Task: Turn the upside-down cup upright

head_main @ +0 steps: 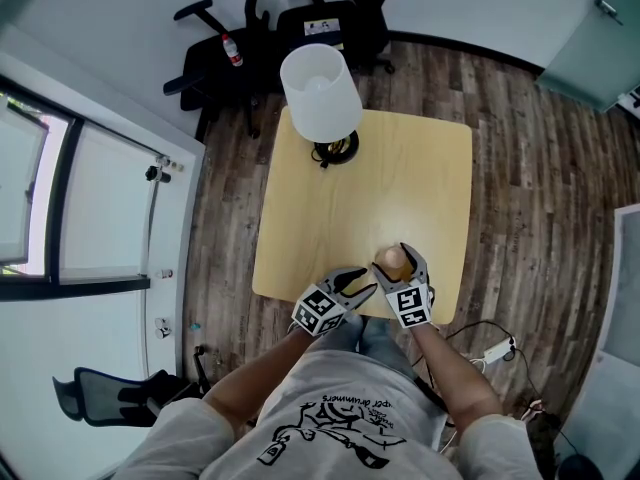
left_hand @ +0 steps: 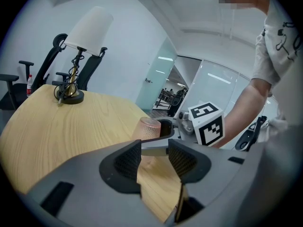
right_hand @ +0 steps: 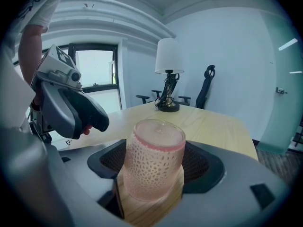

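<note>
A pink dimpled cup point(head_main: 393, 265) stands upside down near the front edge of the wooden table point(head_main: 400, 168), its closed base on top. My right gripper point(head_main: 392, 255) has one jaw on each side of the cup point(right_hand: 154, 167), both pads against its walls. The left gripper point(head_main: 352, 281) hovers just left of it, open with only tabletop between its fingers point(left_hand: 124, 162). In the left gripper view the cup point(left_hand: 147, 129) shows ahead with the right gripper's jaw point(left_hand: 166, 127) wrapped round it. The left gripper point(right_hand: 71, 109) appears at the left of the right gripper view.
A table lamp point(head_main: 320, 93) with a white shade stands at the table's far side. Black office chairs point(head_main: 300, 18) are behind it. A power strip point(head_main: 497, 351) with cables lies on the wooden floor at the right. A window wall runs along the left.
</note>
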The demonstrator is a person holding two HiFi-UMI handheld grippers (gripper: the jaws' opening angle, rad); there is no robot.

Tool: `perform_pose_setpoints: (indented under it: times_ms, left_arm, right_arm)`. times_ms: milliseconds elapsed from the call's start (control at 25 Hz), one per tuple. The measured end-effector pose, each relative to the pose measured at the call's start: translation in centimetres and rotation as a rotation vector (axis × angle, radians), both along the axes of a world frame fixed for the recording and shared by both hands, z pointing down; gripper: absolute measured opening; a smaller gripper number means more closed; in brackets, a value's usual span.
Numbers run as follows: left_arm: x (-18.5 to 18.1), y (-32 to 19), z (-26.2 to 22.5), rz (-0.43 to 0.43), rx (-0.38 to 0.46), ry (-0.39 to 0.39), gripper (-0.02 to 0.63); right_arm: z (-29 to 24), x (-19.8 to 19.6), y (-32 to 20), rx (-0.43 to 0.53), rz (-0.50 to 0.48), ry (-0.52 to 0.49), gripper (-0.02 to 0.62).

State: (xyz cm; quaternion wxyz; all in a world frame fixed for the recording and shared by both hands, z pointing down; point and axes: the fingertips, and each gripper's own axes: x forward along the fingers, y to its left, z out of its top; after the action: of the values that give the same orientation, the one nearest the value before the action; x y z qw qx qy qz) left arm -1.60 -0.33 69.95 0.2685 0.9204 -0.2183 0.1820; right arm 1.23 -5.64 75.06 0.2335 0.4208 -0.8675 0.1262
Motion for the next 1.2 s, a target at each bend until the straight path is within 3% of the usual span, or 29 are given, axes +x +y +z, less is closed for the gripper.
perform_pose_setpoints:
  times_ms: [1200]
  left_arm:
    - [-0.5, 0.9, -0.2, -0.007, -0.003, 0.001, 0.181]
  right_arm:
    - [1.2, -0.7, 1.0, -0.034, -0.060, 0.081, 0.353]
